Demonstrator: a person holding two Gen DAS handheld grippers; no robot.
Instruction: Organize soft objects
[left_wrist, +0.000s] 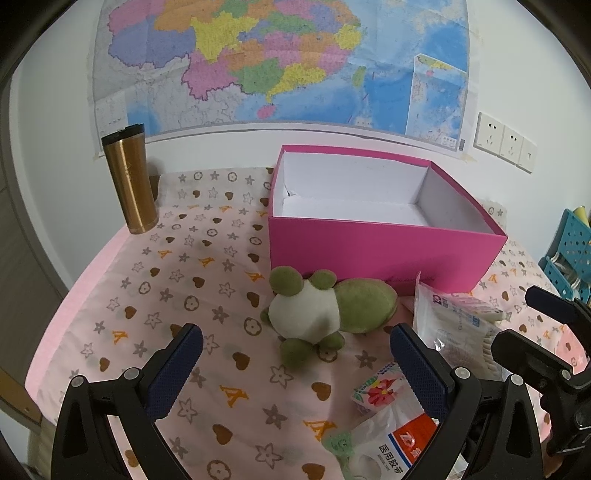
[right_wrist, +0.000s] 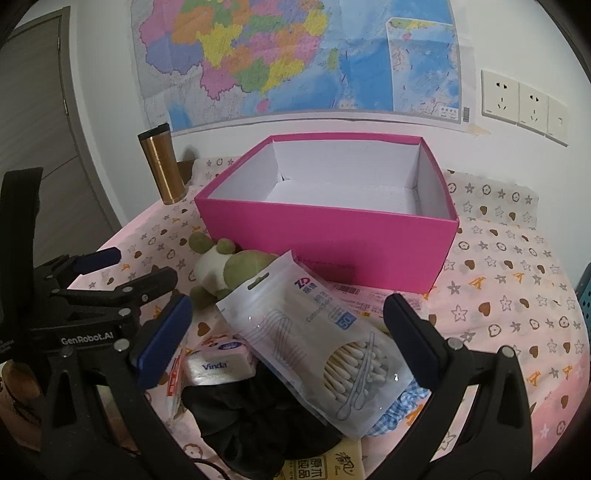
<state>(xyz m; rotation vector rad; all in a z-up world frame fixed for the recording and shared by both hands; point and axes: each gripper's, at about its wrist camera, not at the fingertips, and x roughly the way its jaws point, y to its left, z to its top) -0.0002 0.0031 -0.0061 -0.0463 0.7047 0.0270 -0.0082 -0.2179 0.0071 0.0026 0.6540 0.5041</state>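
Your left gripper (left_wrist: 295, 363) is wide open and holding nothing, and the frog (left_wrist: 321, 312) lies just ahead between its fingers, long axis running left-right, right in front of the pink box (left_wrist: 369, 247). So the left hand's nearer for that one. Your right gripper (right_wrist: 288, 332) is open too, hovering over the swab bag (right_wrist: 314, 347), frog off to its left.

A white wall (left_wrist: 55, 155) backs the scene, with a large colourful map (left_wrist: 280, 59) taped across it and a row of white power sockets (left_wrist: 504, 142) to its right. The worktop (left_wrist: 88, 295) is covered by a pink cloth printed with stars, hearts and flowers. A dark door (right_wrist: 40, 92) stands at the left, and a blue perforated rack (left_wrist: 570, 254) sits at the right edge.
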